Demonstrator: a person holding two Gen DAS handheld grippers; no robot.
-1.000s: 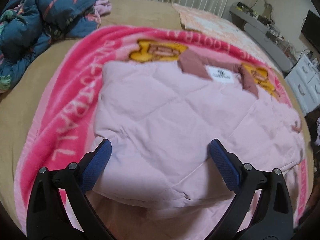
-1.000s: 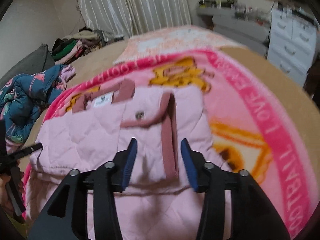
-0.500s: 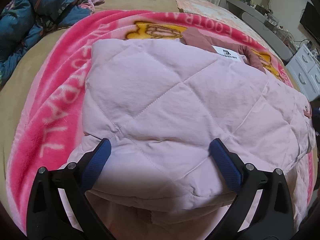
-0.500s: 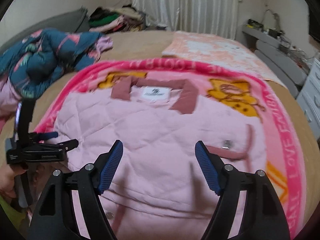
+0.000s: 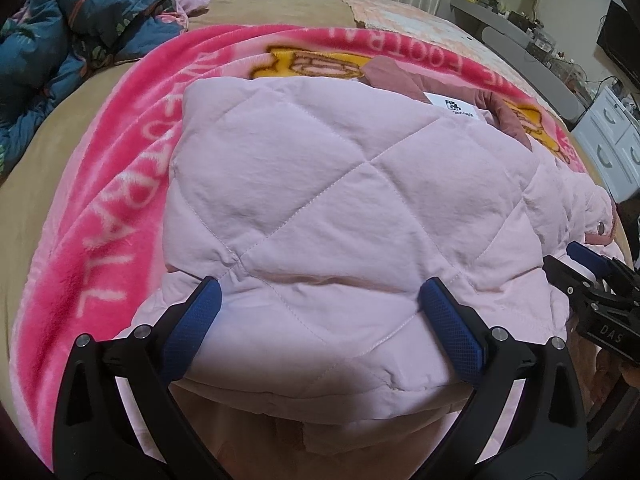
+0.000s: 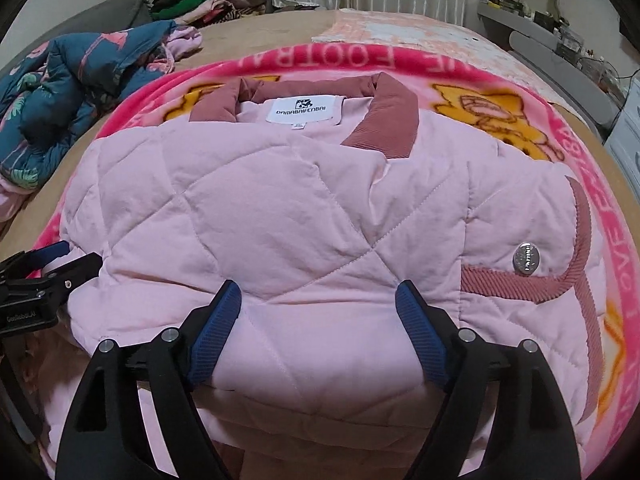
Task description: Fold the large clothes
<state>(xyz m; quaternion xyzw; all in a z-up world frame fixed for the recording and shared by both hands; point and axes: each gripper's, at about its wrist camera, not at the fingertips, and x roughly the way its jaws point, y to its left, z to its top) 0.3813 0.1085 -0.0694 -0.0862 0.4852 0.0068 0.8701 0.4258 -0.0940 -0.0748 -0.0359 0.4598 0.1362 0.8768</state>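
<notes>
Bedtop pink blanket [image 6: 568,148] underlies folded quilted jacket [image 6: 304,216]; left gripper [image 5: 320,312] and right gripper [image 6: 318,312] spread wide, grasping nothing, seemingly pressing the fold flat.

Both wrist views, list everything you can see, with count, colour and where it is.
quilted jacket: one, pale pink with dusty-rose collar, folded on the blanket
blanket: one, hot pink with white lettering, spread on the bed
bed: one, tan cover, under everything
padded garment: one, dark blue floral, crumpled far left
clothes pile: several, mixed colours, by the curtain
drawers: one unit, white, far right
left gripper: black, blue pads, open over the jacket
right gripper: same, open over the jacket
</notes>
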